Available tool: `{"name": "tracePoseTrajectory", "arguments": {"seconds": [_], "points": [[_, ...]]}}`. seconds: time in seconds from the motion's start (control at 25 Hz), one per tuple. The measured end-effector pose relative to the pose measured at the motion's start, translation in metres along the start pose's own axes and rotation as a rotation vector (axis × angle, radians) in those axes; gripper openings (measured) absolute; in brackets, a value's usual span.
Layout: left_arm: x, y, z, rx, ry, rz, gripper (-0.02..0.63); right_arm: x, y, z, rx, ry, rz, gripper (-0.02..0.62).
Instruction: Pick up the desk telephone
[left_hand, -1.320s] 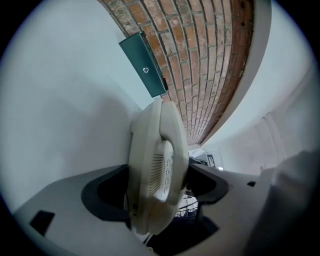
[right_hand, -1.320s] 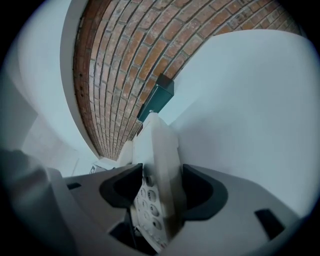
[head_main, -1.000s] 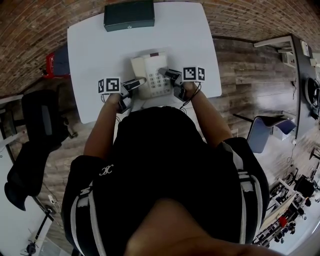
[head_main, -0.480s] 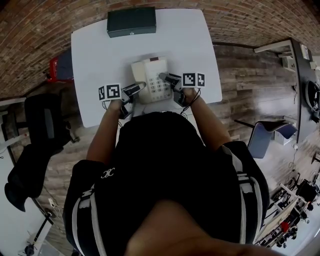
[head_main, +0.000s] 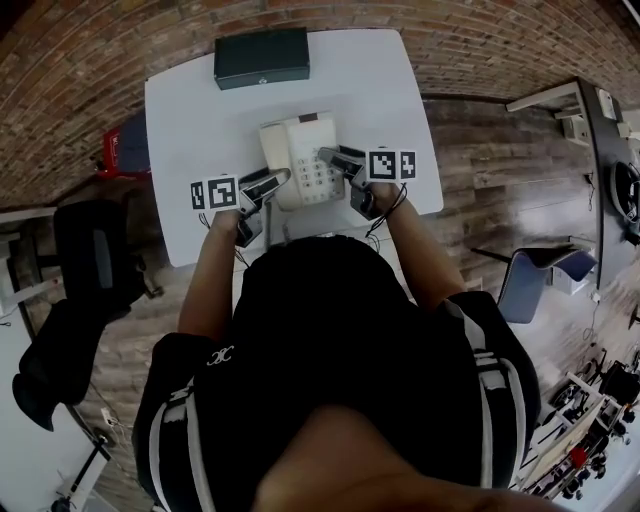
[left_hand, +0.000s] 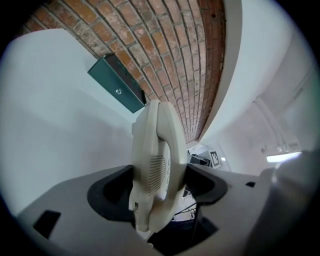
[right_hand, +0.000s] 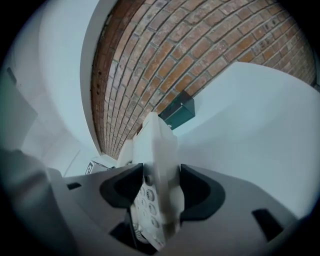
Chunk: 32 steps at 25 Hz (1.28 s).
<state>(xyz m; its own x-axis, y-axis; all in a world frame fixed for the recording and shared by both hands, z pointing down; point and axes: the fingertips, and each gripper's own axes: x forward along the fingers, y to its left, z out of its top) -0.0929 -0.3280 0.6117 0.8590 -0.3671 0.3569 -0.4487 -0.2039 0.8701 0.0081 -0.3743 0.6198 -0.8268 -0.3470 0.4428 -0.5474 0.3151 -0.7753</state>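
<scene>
Both left hand-held gripper (head_main: 272, 178) and right hand-held gripper (head_main: 331, 156) stay clamped on desk telephone (head_main: 300, 148).

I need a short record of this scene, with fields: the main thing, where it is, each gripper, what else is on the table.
main thing: cream telephone
place: near edge of the white table, in front of the person
left gripper: shut on the telephone's handset side
right gripper: shut on the telephone's keypad side
lifted or not: cannot tell
also on the table: green box at the far edge, apart from the telephone
</scene>
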Motion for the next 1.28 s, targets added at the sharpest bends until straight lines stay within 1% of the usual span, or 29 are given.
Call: {"name": "tracePoseTrajectory", "arguments": {"seconds": [0.2,0.32,0.48,0.68,0.8,1.0,1.12,1.2,1.28], "points": [[-0.008,-0.031,0.026,0.121,-0.024,-0.016,0.333,-0.013,0.028,0.032,-0.092,-0.070,0.025,0.215],[-0.015,-0.051,0.045,0.182,-0.060,-0.030,0.331,-0.020,0.048,0.055,-0.156,-0.122,0.036,0.215],[-0.026,-0.077,0.066,0.290,-0.099,-0.035,0.331,-0.033,0.077,0.082,-0.247,-0.191,0.058,0.215],[-0.041,-0.115,0.091,0.415,-0.159,-0.047,0.331,-0.051,0.111,0.107,-0.300,-0.273,0.089,0.215],[-0.051,-0.138,0.104,0.482,-0.184,-0.062,0.331,-0.062,0.135,0.123,-0.354,-0.334,0.095,0.215],[-0.066,-0.178,0.120,0.597,-0.255,-0.097,0.330,-0.087,0.176,0.147,-0.485,-0.449,0.099,0.215],[-0.074,-0.197,0.123,0.669,-0.294,-0.113,0.330,-0.101,0.196,0.154,-0.561,-0.508,0.109,0.215],[-0.078,-0.204,0.124,0.707,-0.306,-0.116,0.330,-0.107,0.204,0.155,-0.591,-0.532,0.114,0.215],[-0.079,-0.208,0.124,0.726,-0.309,-0.117,0.330,-0.110,0.208,0.155,-0.603,-0.543,0.110,0.215]]}}
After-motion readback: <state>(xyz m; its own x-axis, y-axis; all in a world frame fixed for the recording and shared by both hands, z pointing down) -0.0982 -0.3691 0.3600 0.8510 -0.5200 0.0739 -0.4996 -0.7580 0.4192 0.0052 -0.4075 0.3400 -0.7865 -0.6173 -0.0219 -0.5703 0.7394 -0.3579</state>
